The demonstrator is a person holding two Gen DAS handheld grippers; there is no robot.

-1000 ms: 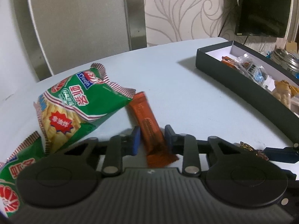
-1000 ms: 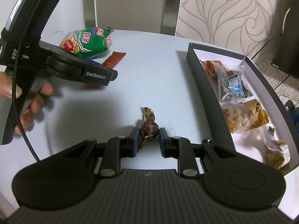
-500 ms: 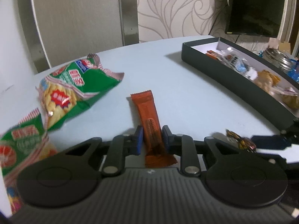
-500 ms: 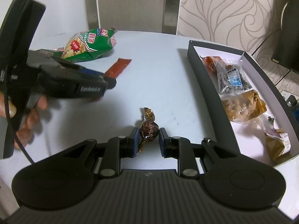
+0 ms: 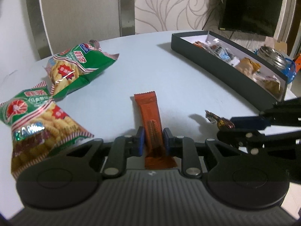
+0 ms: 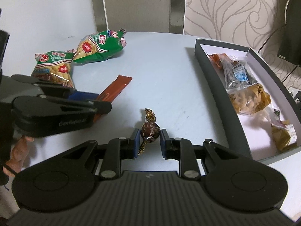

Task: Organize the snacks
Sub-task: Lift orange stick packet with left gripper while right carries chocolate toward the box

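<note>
My left gripper (image 5: pixel 153 133) is shut on an orange snack bar (image 5: pixel 148 113), which points away over the pale table (image 5: pixel 150 60). In the right wrist view the same left gripper (image 6: pixel 101 101) comes in from the left with the orange bar (image 6: pixel 120 83) sticking out ahead. My right gripper (image 6: pixel 149 133) is shut on a brown foil-wrapped candy (image 6: pixel 150 129), held just above the table. From the left wrist view that candy (image 5: pixel 223 121) and the right gripper (image 5: pixel 235 124) sit at the right. A dark open box (image 6: pixel 216 79) holds several snack packs.
Two green snack bags (image 5: pixel 79 64) (image 5: pixel 33 116) lie at the table's left. The box's long wall (image 5: pixel 216 62) runs along the right side. Behind it are a glass jar (image 5: pixel 270 56) and a black screen (image 5: pixel 250 5). A hand (image 6: pixel 17 150) holds the left gripper.
The left gripper closed onto the orange bar and carried it right, away from the green bags and nearer the right gripper. The right gripper still holds the candy.
</note>
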